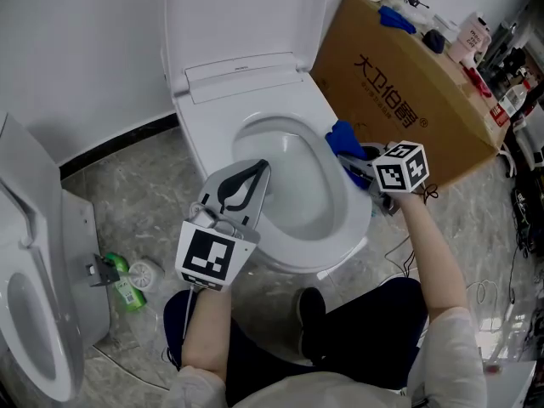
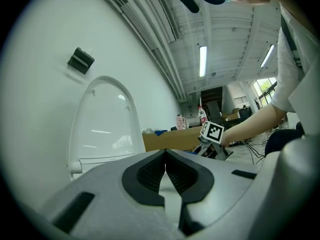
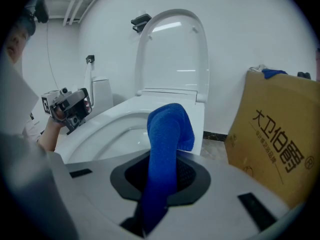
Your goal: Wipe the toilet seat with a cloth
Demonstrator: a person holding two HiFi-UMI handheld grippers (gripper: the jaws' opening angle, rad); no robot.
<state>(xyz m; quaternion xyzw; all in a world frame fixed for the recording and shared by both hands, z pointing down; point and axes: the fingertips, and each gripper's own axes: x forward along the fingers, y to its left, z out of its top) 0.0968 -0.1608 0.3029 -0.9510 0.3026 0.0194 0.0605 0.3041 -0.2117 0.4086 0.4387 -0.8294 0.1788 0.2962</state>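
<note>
Cloth (image 1: 342,136) in right hand-held gripper (image 1: 353,165) at toilet seat (image 1: 255,138); left hand-held gripper (image 1: 258,175) closed.

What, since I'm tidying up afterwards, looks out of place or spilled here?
A green bottle lies on its side on the floor left of the toilet, next to a white round object. No spill shows.

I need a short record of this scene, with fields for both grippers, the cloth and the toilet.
toilet seat: white, uncovered
lid: raised
left gripper: jaws shut, empty, over the seat's left side
right gripper: jaws shut on the blue cloth
blue cloth: at the seat's right rim
cardboard box: right of the seat
</note>
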